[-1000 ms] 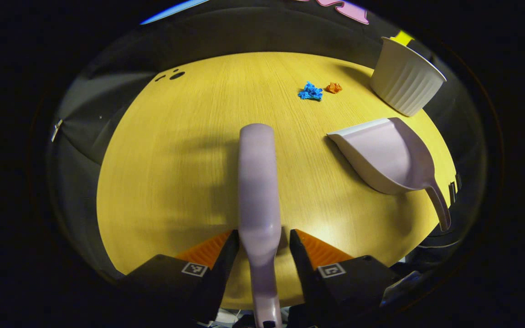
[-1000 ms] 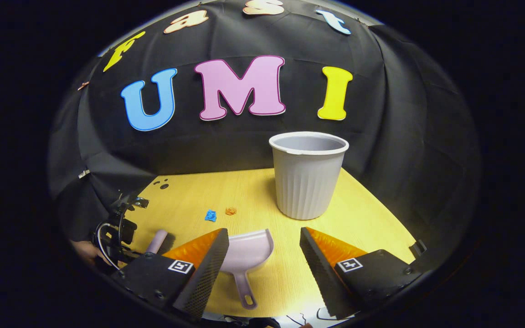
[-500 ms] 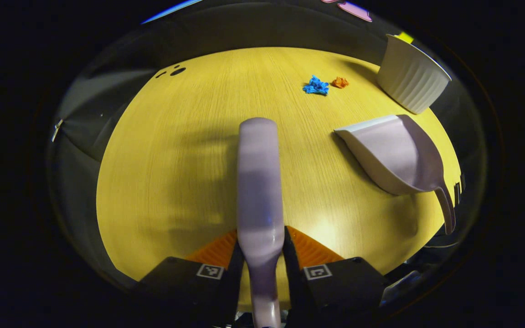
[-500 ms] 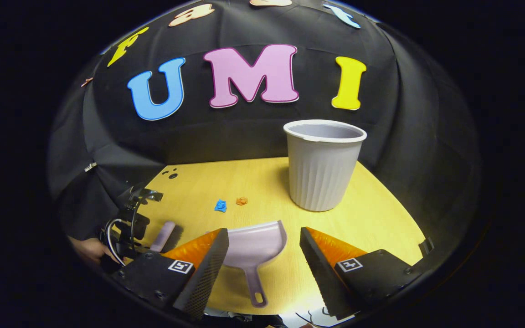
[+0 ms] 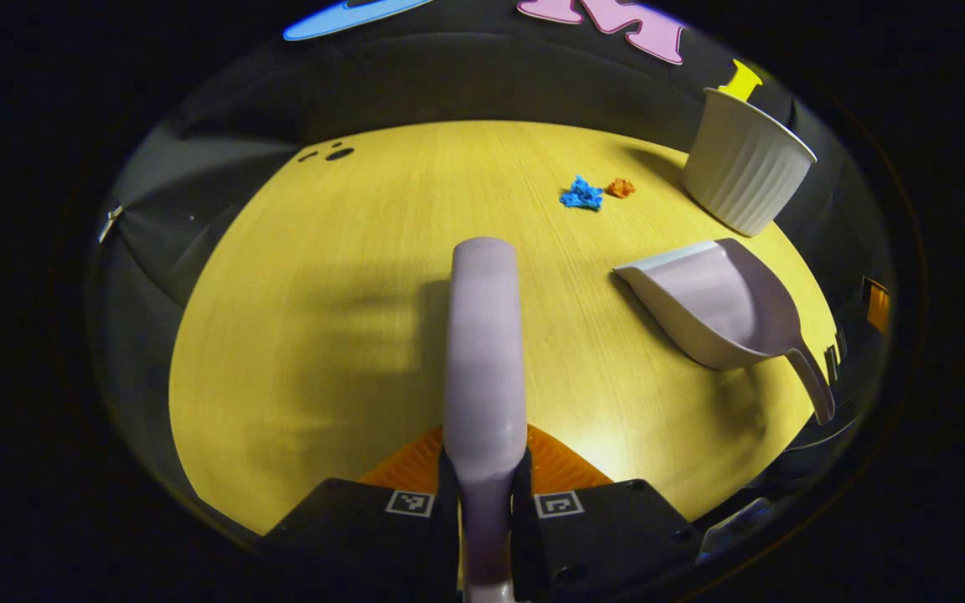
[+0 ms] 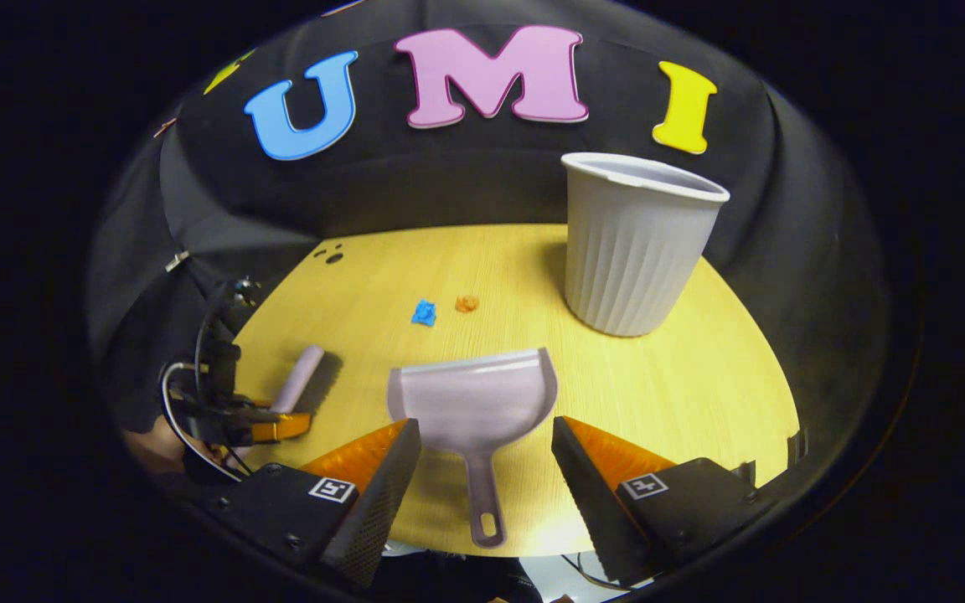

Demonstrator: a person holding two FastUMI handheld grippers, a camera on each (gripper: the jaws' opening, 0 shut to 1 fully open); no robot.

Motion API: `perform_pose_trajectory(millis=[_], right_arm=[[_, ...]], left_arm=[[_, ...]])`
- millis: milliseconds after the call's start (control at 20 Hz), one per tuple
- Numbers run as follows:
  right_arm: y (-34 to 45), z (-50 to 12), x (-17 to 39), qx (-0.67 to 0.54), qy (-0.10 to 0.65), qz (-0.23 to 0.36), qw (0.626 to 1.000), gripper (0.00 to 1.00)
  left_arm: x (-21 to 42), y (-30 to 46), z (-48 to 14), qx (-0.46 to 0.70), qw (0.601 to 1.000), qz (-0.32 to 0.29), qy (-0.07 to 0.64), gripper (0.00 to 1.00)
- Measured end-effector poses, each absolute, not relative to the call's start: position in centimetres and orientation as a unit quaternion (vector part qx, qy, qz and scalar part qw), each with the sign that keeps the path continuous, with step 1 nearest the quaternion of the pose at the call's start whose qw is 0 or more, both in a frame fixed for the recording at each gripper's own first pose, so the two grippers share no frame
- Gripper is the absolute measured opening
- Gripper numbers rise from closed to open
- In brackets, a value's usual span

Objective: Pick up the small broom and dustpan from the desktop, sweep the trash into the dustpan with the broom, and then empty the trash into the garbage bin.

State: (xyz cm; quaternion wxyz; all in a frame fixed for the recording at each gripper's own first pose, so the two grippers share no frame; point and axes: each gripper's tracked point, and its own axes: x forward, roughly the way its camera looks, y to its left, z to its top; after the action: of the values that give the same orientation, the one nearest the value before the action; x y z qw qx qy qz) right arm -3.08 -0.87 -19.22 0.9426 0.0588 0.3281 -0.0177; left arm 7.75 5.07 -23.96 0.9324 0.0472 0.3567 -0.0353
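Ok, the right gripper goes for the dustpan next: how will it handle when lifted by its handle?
The dustpan looks like thin moulded plastic, so probably stiff and light. Its thin handle may let the wide scoop swing or droop in the grip. Smooth, so possibly slippery.

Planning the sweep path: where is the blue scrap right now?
In the right gripper view the blue scrap lies on the table, just left of the orange scrap, beyond the dustpan.

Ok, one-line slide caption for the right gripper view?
Open right gripper above the dustpan handle; bin and trash scraps beyond.
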Motion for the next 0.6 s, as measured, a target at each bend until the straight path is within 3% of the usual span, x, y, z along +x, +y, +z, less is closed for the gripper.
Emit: perform_pose_trajectory(millis=[600], right_arm=[[0.0,-29.2,-2.9,0.039,0.459,-0.003,0.888,1.00]], left_arm=[[2.7,5.3,-20.3,-0.042,0.943,-0.024,0.330,0.29]])
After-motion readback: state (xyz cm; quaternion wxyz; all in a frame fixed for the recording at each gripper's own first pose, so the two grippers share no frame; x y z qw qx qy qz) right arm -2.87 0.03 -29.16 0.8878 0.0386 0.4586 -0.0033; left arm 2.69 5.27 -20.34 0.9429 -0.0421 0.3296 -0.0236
